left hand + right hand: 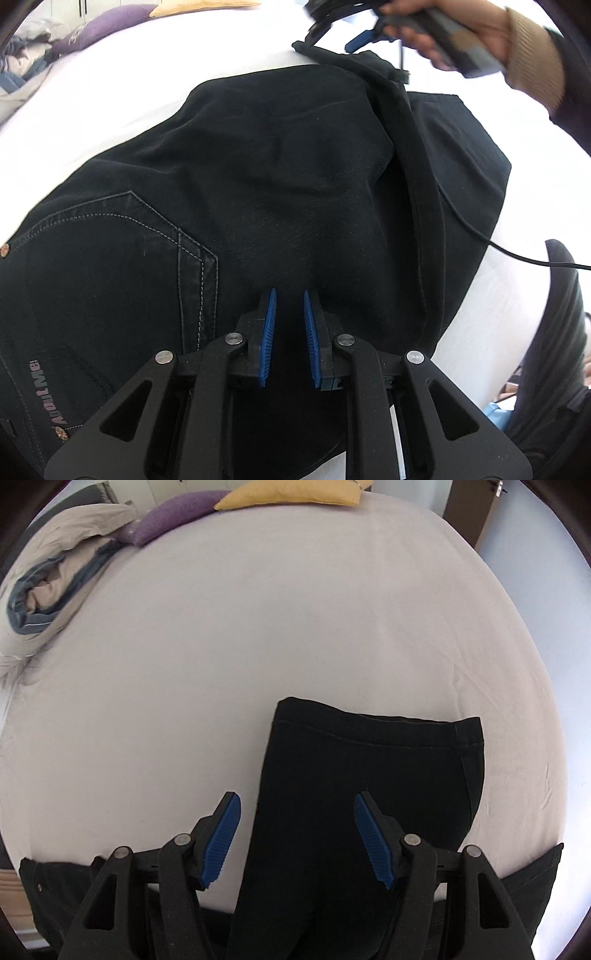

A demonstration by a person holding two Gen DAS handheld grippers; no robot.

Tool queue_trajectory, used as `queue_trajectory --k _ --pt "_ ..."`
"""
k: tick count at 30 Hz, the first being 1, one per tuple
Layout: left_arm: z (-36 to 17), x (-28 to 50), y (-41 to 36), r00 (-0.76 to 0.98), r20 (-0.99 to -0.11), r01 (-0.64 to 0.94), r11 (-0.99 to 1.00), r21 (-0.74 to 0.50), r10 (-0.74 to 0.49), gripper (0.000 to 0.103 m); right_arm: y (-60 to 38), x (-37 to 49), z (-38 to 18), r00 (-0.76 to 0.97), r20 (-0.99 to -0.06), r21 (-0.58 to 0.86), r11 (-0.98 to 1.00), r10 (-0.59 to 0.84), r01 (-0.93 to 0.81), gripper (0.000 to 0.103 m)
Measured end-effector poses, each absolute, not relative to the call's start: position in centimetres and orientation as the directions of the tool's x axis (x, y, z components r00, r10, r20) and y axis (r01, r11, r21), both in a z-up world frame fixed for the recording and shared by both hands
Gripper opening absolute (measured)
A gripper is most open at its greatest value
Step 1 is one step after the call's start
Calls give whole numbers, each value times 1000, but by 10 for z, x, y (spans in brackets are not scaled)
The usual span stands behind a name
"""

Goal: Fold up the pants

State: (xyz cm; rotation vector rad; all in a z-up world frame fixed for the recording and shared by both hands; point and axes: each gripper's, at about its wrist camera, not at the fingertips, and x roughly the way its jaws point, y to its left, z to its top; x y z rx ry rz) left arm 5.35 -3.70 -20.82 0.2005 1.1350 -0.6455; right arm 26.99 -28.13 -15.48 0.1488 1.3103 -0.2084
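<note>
Black pants [258, 192] lie on a white bed, back pocket and an "About Me" label at the left. My left gripper [290, 295] hovers low over the seat area, its blue pads a narrow gap apart with nothing between them. The right gripper [354, 40] shows at the top of the left wrist view, held in a hand just above a raised leg hem. In the right wrist view my right gripper [297, 801] is open and empty, its jaws spread either side of the folded leg end [369, 775], which lies flat on the sheet.
The white bed sheet [258, 627] stretches far ahead. A purple pillow [173, 517], a yellow pillow [291, 494] and a bundled beige and blue duvet [48, 590] lie at the far left. A black cable [517, 254] crosses the pants at the right.
</note>
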Motion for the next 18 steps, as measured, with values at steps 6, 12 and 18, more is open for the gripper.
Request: queue_trajectory --k 6,12,18 --pt "-213 41 -44 280 -886 563 811 -160 -369 15 -294 284 -185 189 -977 -50 964 -102 262 52" --pt "-222 41 -31 294 -886 560 816 -145 -359 15 -316 276 -174 231 -972 12 962 -53 271 8" --pt "-223 41 -33 297 -887 554 820 -142 -354 15 -339 250 -150 329 -944 97 959 4 268 4"
